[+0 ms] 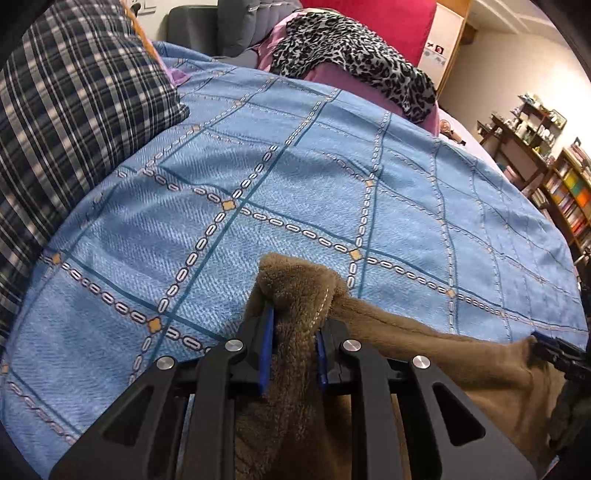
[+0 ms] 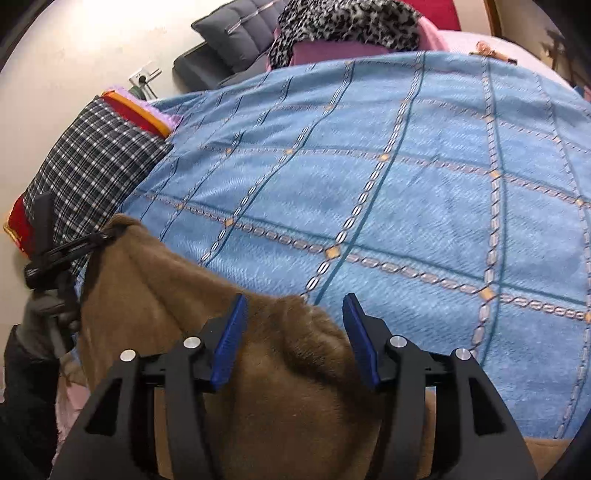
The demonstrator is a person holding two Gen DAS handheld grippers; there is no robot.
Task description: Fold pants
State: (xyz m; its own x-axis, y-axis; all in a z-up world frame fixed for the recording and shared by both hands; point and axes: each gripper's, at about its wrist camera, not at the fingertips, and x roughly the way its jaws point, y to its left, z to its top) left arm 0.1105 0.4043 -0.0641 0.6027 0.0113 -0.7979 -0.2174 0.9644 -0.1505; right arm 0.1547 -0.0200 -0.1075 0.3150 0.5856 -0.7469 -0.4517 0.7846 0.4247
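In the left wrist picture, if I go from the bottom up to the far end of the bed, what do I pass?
Left gripper pinching the fuzzy brown pants → blue patterned bedspread → leopard-print cloth → red headboard.

Fuzzy brown fleece pants point(image 1: 295, 295), woven bedspread point(image 1: 295, 166)

Bed under a blue chain-patterned cover point(image 1: 295, 177).
Lying on it: brown fleece pants point(image 2: 155, 295) at the near edge, plaid pillow point(image 1: 74, 92) at one side, leopard-print cloth point(image 1: 351, 55) at the far end.
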